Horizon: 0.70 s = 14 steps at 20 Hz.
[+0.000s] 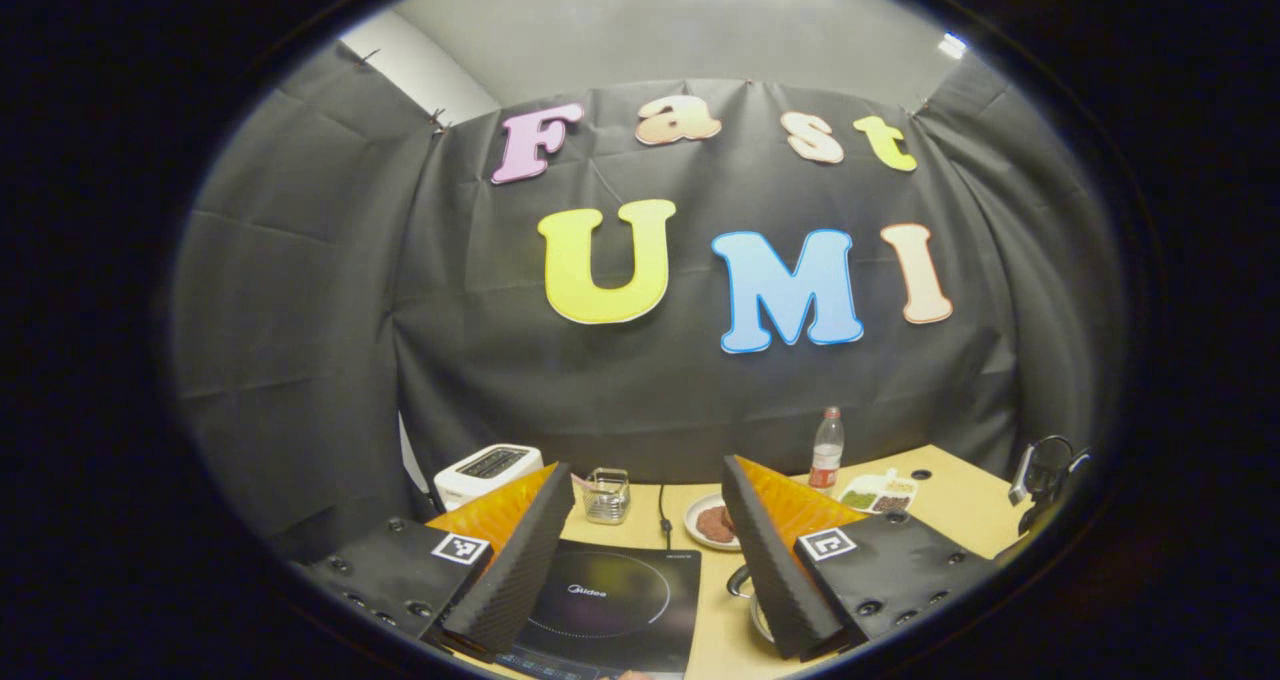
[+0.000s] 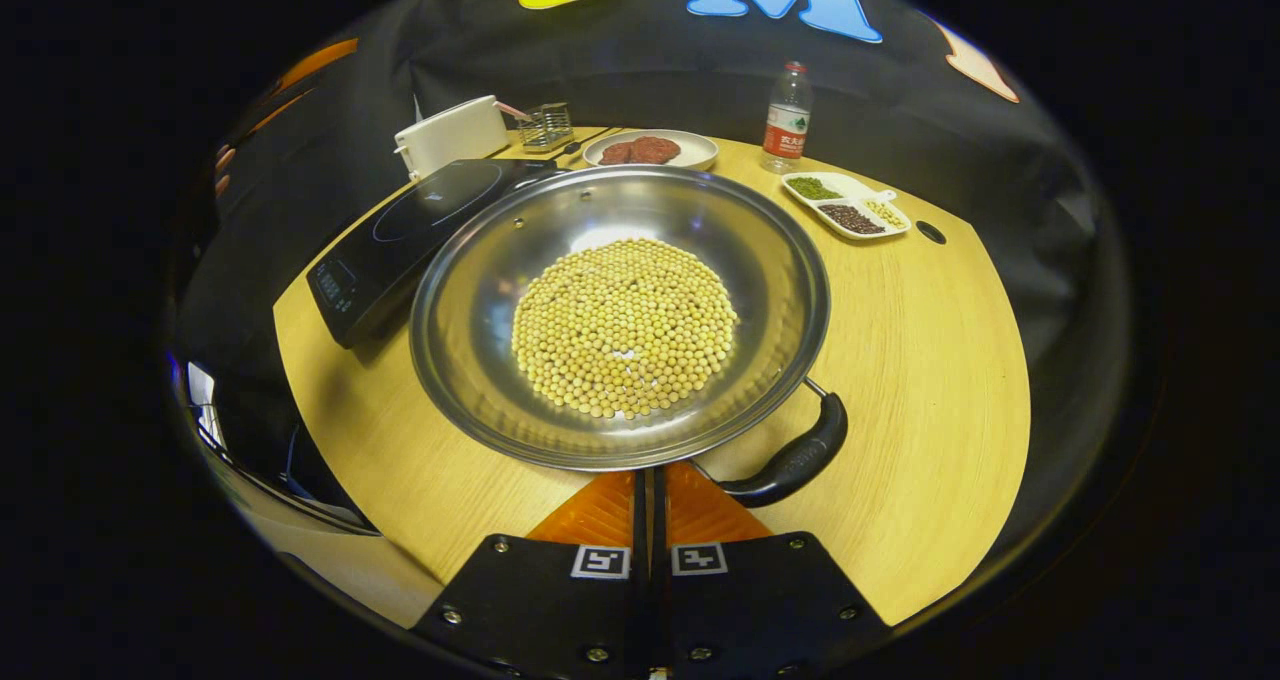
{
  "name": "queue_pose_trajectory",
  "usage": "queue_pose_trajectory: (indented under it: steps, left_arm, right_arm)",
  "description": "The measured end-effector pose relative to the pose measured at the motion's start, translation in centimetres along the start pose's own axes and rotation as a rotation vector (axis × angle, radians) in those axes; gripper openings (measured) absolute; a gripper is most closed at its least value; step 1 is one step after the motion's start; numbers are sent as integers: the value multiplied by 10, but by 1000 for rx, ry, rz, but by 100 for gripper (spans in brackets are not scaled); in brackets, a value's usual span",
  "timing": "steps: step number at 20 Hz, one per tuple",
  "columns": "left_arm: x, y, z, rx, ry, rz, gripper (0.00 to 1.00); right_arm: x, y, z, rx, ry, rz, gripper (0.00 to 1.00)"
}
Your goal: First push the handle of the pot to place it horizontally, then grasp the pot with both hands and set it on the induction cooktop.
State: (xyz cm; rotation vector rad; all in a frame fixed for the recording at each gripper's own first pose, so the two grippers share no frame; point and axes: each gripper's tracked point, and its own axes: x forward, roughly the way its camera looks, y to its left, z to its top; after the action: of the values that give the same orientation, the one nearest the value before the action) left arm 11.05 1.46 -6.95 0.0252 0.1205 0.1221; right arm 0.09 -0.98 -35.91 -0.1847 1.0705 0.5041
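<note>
Left gripper (image 1: 640,560): fingers (image 1: 515,570) spread wide apart, nothing between them, raised and aimed level and forward in the left gripper view.

Right gripper (image 2: 648,485): fingers (image 2: 600,510) pressed together side by side, nothing gripped, tilted downward, tips low and centred in the right gripper view.

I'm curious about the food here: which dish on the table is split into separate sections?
The long white tray right of the water bottle: it holds green, dark and pale grains in separate sections. The round plate and the pot are undivided.
</note>
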Motion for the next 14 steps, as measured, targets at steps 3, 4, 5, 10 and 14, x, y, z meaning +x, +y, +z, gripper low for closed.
queue_pose_trajectory:
  steps: [3, 4, 5, 10, 14]
  left_arm:
    - [1, -2, -3, 2, 8, 8, 94]
    - [1, -3, -4, 3, 9, 10, 94]
    - [2, -5, -6, 5, 11, 10, 94]
    - [2, -11, -21, 21, 40, 21, 99]
    - [4, -16, -34, 37, 66, 18, 94]
  right_arm:
    - [3, -19, 4, 16, -2, -28, 1]
    - [4, -25, 6, 25, -5, -37, 1]
    - [6, -32, 8, 33, -6, -49, 1]
    - [13, -61, 19, 94, -23, -107, 1]
    - [17, -91, 26, 131, -57, -214, 1]
